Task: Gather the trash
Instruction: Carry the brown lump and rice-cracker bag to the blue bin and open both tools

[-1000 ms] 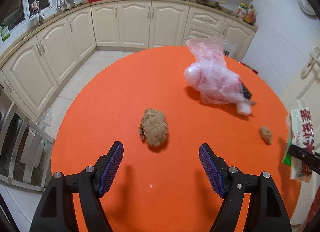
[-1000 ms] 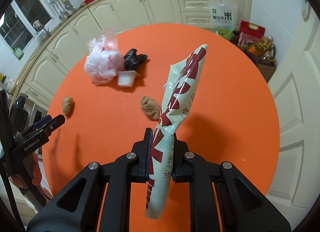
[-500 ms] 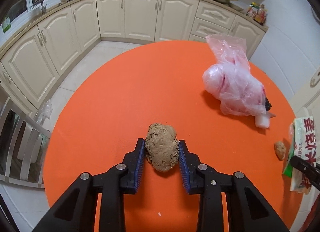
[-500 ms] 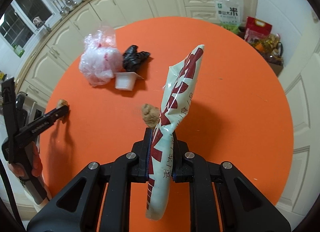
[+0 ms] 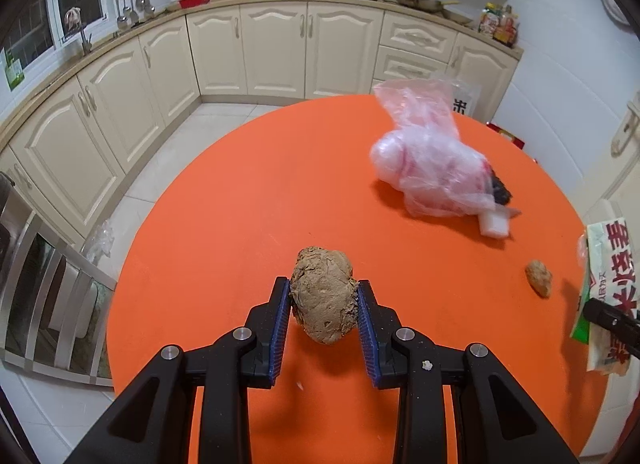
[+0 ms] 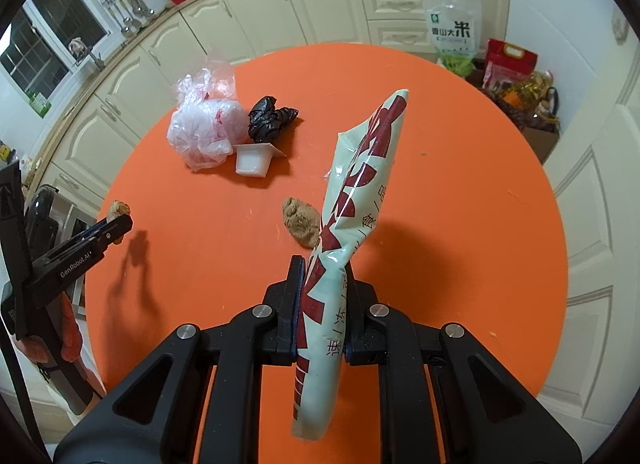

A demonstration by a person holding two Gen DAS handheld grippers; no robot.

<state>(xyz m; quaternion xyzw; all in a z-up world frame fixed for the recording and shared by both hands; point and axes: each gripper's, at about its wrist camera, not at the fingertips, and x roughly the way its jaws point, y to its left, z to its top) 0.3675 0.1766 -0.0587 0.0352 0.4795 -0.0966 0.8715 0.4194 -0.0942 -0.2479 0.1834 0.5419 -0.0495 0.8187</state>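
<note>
So the orange table (image 5: 240,192) is the anchor. Off its near right edge, the right gripper (image 6: 322,304) is clamped on the food pouch (image 6: 356,192), which stands upright, long axis up. Over the table's left edge, the left gripper (image 5: 323,306) is squeezing a brown lump (image 5: 323,296), apparently lifted off the surface. The pouch lies to that lump's right. Only the right wrist view shows the pouch mouth, which looks barely open.
</note>
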